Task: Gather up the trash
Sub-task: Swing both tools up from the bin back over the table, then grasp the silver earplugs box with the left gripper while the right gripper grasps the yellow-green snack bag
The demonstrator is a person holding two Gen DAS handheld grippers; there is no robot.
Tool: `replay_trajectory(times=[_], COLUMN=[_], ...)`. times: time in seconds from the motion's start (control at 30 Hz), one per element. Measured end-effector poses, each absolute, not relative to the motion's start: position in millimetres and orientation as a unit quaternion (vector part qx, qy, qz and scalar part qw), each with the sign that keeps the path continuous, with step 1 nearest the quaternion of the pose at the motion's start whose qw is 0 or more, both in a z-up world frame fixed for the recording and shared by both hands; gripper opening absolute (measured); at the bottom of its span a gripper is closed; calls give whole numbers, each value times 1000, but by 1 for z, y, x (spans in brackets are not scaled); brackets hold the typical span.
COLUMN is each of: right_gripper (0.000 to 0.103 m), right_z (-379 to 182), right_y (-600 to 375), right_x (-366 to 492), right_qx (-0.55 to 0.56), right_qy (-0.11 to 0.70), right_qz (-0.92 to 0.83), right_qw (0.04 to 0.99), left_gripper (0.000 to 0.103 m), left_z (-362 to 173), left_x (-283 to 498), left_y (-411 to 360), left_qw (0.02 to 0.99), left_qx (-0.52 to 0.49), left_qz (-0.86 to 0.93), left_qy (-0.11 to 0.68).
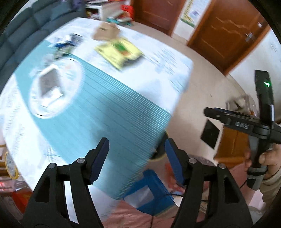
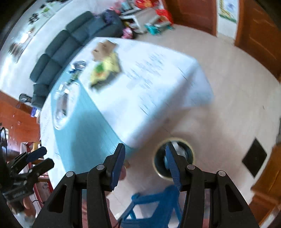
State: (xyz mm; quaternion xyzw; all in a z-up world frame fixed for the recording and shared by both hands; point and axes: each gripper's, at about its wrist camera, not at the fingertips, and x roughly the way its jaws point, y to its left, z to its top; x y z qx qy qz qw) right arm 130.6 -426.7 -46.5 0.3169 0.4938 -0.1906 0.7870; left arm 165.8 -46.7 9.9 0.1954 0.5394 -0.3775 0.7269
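Yellow-rimmed bin [image 2: 173, 157] on the floor, holding white trash; clear bowl [image 1: 54, 89] on the table, holding paper. Left gripper [image 1: 136, 161] and right gripper [image 2: 144, 166]: jaws apart, empty.

A home living room. The cloth-covered table [image 2: 158, 84] stands mid-floor; behind it, along the wall, runs a dark cushioned sofa [image 2: 70, 47], and beyond its far corner are wooden doors [image 2: 193, 14] and a cluttered pile of household things [image 2: 145, 19].
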Motion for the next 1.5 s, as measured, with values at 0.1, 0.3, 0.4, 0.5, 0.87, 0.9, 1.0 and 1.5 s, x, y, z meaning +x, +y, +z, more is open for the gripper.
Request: replay_trajectory(times=[0.1, 0.3, 0.4, 0.5, 0.87, 0.9, 1.0, 1.5], right_gripper=[49, 62, 69, 77, 85, 85, 85, 39], right_z=[-22, -6, -17, -32, -104, -108, -119, -134], right_y=[-422, -430, -436, -445, -472, -471, -460, -417], right_x=[172, 251, 287, 310, 370, 375, 388, 393], right_qx=[305, 301, 299, 300, 297, 292, 261, 115], right_qy=[478, 463, 460, 461, 451, 452, 461, 474], right_qz=[-173, -138, -132, -139, -152, -151, -148, -164], right_qw=[805, 822, 826, 824, 827, 829, 835, 857], left_gripper=[70, 80, 81, 82, 98, 98, 101, 102], left_z=[22, 31, 20, 3, -69, -74, -83, -116], left_x=[202, 274, 303, 327, 395, 398, 404, 402], left_y=[-24, 6, 13, 12, 9, 7, 1, -25], left_qw=[746, 760, 766, 769, 769, 771, 776, 792], left_qx=[174, 120, 99, 75, -5, -7, 0, 48], left_qz=[-354, -323, -310, -296, -236, -233, -221, -153], left_qy=[536, 551, 554, 561, 594, 593, 591, 588])
